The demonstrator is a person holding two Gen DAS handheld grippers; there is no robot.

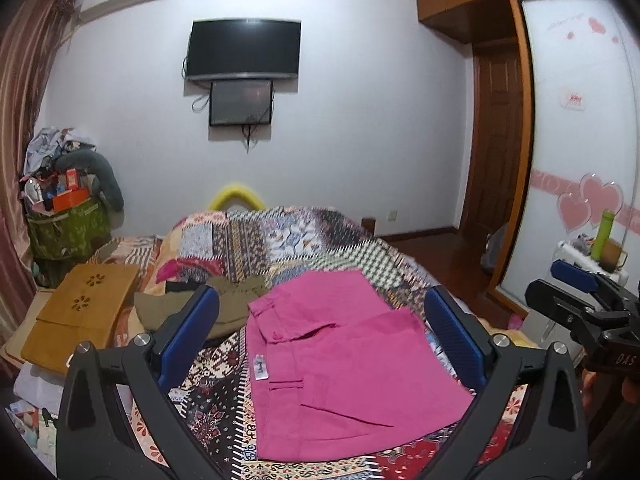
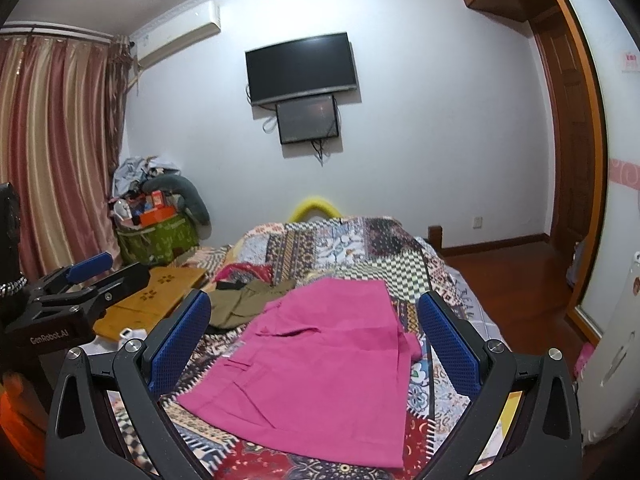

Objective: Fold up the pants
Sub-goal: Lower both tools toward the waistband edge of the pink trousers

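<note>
Pink pants (image 1: pixel 344 364) lie folded into a compact rectangle on the patchwork bedspread (image 1: pixel 304 236), waistband and white label to the left. They also show in the right wrist view (image 2: pixel 320 368). My left gripper (image 1: pixel 322 312) is open and empty, held above the near part of the pants. My right gripper (image 2: pixel 314 314) is open and empty, also above the pants. The right gripper shows at the right edge of the left wrist view (image 1: pixel 576 284). The left gripper shows at the left of the right wrist view (image 2: pixel 86 268).
Olive-green clothing (image 1: pixel 224 304) lies on the bed behind the pants, next to a wooden lap tray (image 1: pixel 80 312). A pile of bags and boxes (image 1: pixel 68 208) stands by the curtain. A wardrobe (image 1: pixel 580 120) and door are at the right. A green bottle (image 1: pixel 602 236) stands on a white stand.
</note>
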